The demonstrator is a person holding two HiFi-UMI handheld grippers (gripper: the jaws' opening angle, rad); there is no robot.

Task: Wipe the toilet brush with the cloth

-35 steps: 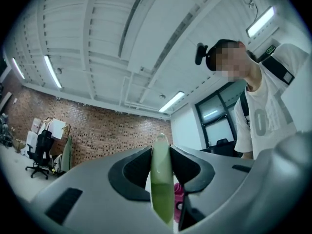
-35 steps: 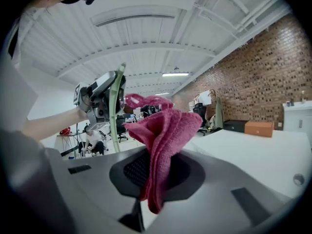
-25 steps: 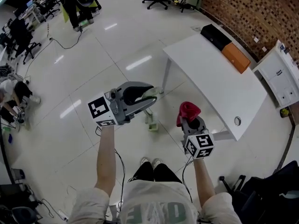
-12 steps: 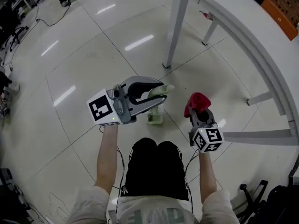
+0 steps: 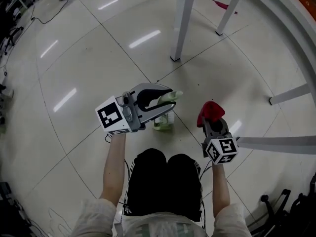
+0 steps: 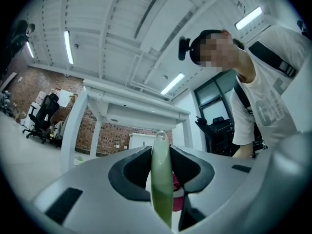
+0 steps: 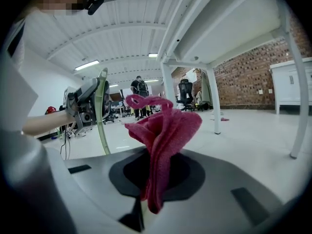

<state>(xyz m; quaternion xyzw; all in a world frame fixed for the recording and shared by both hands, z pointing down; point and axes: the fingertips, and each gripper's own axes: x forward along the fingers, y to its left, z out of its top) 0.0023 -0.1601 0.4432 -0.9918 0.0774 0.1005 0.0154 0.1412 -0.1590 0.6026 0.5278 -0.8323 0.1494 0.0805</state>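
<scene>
My left gripper is shut on the pale green handle of the toilet brush; the handle stands upright between the pads. The brush's pale lower end shows just below that gripper, close to the floor; whether it touches the tiles I cannot tell. To the right my right gripper is shut on a bunched red cloth, which sticks up out of its jaws. Cloth and brush are apart. In the right gripper view the left gripper and the green handle show at the left.
A white table's legs stand ahead, and its frame rail runs at the right. A small pink thing lies on the floor under it. My knees are bent just behind the grippers. A dark bag sits at bottom right.
Both grippers and the camera have sunk toward the floor as I crouched. The table top, seen from above before, is now level with or above the view. Both grips are unchanged.
</scene>
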